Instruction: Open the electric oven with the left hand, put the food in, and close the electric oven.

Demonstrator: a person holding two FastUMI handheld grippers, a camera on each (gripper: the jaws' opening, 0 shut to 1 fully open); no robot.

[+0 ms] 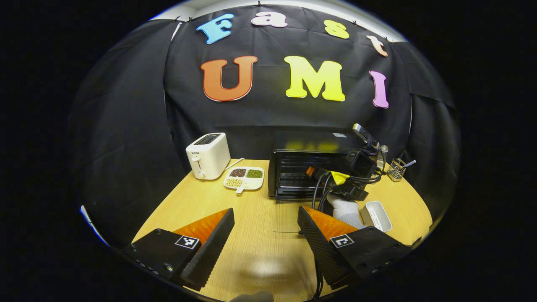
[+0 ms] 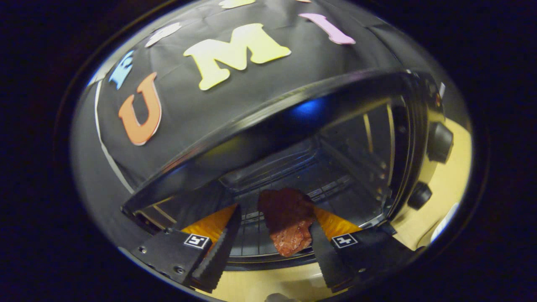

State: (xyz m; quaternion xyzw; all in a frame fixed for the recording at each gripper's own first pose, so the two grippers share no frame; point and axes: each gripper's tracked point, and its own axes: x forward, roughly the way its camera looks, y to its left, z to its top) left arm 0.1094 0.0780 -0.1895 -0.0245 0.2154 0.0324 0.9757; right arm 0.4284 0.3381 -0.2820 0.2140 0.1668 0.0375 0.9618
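Electric oven (image 1: 310,174) was placed toward the back of the table (image 1: 251,222), door lowered toward the front. Toaster (image 1: 208,155) was set to its left, with a divided dish (image 1: 244,178) between them on the tabletop. A wire holder (image 1: 396,169) was placed right of the oven, a small box (image 1: 376,215) nearer the front right. In the right gripper view, food (image 2: 288,222) was seen at the oven (image 2: 319,167) mouth, over the rack (image 2: 256,239), against one finger (image 2: 325,251)
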